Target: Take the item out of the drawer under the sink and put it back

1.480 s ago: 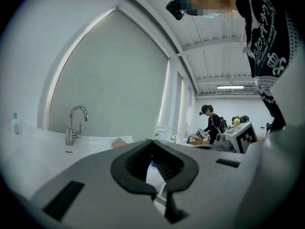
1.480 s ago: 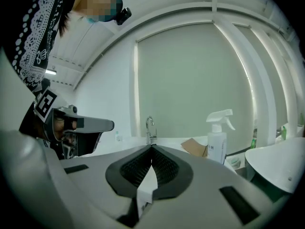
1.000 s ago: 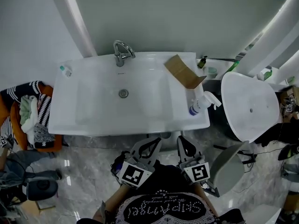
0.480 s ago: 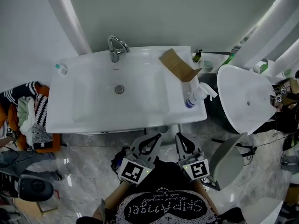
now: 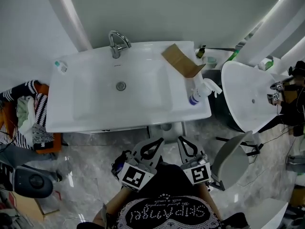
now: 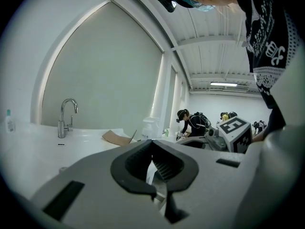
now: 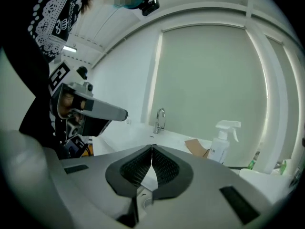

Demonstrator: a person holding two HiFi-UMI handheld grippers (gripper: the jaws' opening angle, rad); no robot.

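Sink (image 5: 95,99) has drifted upward in view, spray bottle (image 5: 198,95) on its rim; left tool (image 5: 158,141), right tool (image 5: 181,140) each closed

Shirt (image 5: 164,213): ornate white lettering, seen inverted, with a smaller script line; neither can be read with certainty.
Left claw (image 5: 153,146), right claw (image 5: 186,144): a black-and-white square code is borne on each cube; no characters.
Spray bottle (image 5: 200,93): label illegible.
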